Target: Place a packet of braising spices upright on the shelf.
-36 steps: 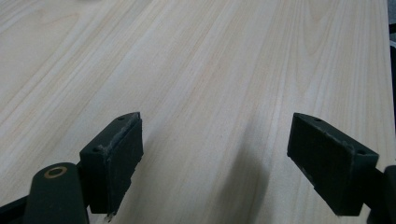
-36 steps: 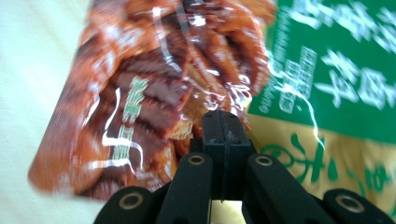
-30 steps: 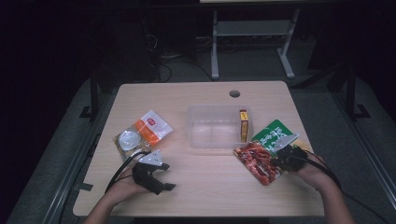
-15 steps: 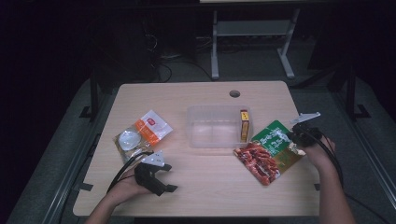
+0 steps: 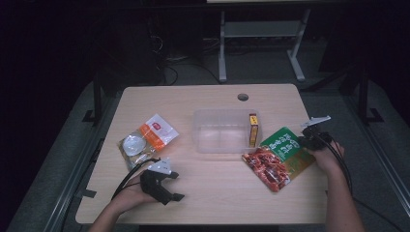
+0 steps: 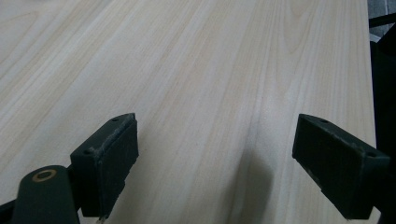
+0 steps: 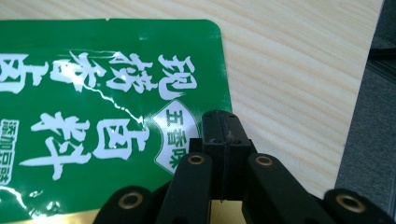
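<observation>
A green and red snack packet (image 5: 280, 157) lies flat on the table, right of a clear plastic box (image 5: 225, 130). My right gripper (image 5: 302, 140) hovers at the packet's right edge, and its jaws are pressed together. In the right gripper view, the shut jaws (image 7: 225, 126) sit over the packet's green corner (image 7: 93, 93) with nothing visible between them. My left gripper (image 5: 175, 186) rests at the front left of the table. Its jaws (image 6: 233, 158) stand wide apart over bare wood.
A small yellow-brown box (image 5: 253, 129) stands inside the clear box at its right end. An orange and white packet (image 5: 157, 133) and a clear packet with a round item (image 5: 133, 145) lie at the left. The table's right edge (image 5: 321, 159) is close to my right hand.
My right gripper has moved from the packet's near right side away from me and to the right, to its far right edge. The left gripper has stayed put.
</observation>
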Available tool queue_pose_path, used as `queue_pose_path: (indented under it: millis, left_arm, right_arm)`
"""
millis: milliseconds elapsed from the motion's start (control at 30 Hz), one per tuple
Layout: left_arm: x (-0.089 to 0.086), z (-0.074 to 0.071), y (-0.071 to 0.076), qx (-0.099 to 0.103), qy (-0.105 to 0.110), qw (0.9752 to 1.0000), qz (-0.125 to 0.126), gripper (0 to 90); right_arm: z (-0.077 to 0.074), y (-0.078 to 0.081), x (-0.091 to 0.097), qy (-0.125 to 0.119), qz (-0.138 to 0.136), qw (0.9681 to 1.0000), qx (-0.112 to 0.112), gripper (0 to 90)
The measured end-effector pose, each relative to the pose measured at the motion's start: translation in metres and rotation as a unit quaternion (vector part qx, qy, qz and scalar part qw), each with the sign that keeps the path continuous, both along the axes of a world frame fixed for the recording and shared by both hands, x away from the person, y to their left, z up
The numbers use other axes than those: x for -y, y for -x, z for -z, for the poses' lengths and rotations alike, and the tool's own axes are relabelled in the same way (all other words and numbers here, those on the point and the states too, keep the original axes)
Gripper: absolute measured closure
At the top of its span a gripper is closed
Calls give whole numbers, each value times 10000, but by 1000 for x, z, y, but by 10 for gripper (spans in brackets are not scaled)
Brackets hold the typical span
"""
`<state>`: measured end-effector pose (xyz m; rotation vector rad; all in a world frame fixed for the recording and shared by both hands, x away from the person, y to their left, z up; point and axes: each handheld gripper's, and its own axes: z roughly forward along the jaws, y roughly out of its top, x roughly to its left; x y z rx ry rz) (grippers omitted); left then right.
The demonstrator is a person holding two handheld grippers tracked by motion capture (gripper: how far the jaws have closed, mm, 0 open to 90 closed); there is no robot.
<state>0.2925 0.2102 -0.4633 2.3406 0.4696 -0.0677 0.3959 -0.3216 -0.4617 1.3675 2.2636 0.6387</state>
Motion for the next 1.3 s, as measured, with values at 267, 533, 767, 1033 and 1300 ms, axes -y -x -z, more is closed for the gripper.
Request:
queue_pose_path:
  millis: [267,533,767,1033,1300]
  left_arm:
    - [1,0,1,-36,14,10000,38,140]
    - [4,-1,3,-17,57,10000,68,140]
    - [6,-1,3,22,71,9999,89,140]
    - [5,-2,4,83,82,9999,90,140]
    - [4,-4,2,195,94,9998,54,141]
  right_arm:
    - [-3,16,1,230,-257,9993,-134,900]
    - [-4,50,-2,285,-661,9973,-169,900]
    - [-5,68,-16,233,-1110,9933,-200,900]
    - [-6,75,-43,178,-1631,9862,-226,900]
    - [-6,79,-63,200,-1975,9798,-226,900]
